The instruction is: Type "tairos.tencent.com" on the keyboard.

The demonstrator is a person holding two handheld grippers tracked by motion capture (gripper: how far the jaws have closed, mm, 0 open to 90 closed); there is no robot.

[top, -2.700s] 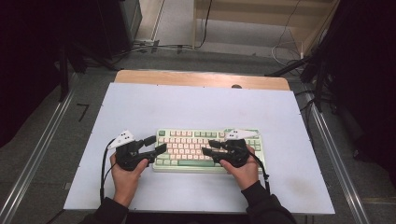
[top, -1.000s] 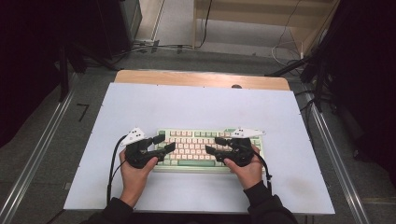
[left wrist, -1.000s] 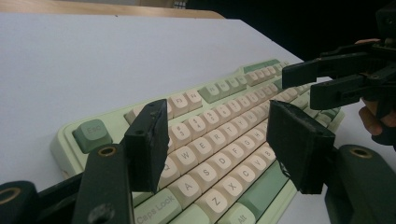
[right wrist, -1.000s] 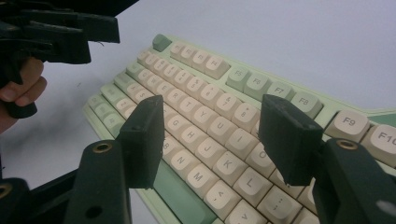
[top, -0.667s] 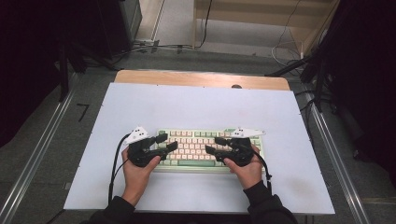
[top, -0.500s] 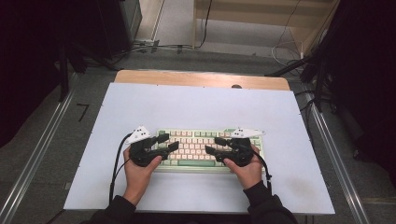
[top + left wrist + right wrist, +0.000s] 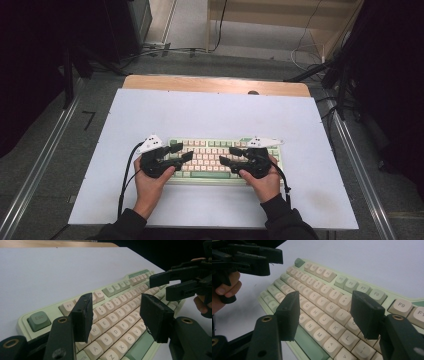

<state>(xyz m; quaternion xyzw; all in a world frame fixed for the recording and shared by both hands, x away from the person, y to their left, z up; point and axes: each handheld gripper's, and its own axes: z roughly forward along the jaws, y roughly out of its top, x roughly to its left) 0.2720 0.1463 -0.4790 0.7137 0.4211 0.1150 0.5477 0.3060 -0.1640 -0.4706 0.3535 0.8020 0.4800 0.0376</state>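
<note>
keyboard point(image 7: 225, 159) is lying flat near the front middle of the white bench point(image 7: 210, 112), its long axis running left to right across the person's side, the function row facing away and the green space bar sitting on the near edge. it is looking stiff and fairly solid, a rigid pale green case with cream and green keycaps that are probably popping off or tilting if squeezed hard, so it is likely handling as a firm but moderately heavy slab, smooth on its sides and somewhat slippery. the safest hold is seeming to be on the short ends of the case, one at each end, gripping the frame rather than the caps. the left tool point(image 7: 181, 152) is hovering over the left end of the keys, and in the left gripper view its jaws point(image 7: 120, 315) are standing apart above the letter rows with nothing pinched between them; they have just been narrowing a little, yet the pads are pressing on nothing. the right tool point(image 7: 227, 156) is hanging over the right half, and in the right gripper view point(image 7: 327, 312) its jaws are likewise standing released and wide, the keys showing freely in the gap. both hands are resting at the near edge of the keyboard, the two tools pointing inward toward each other.
</note>
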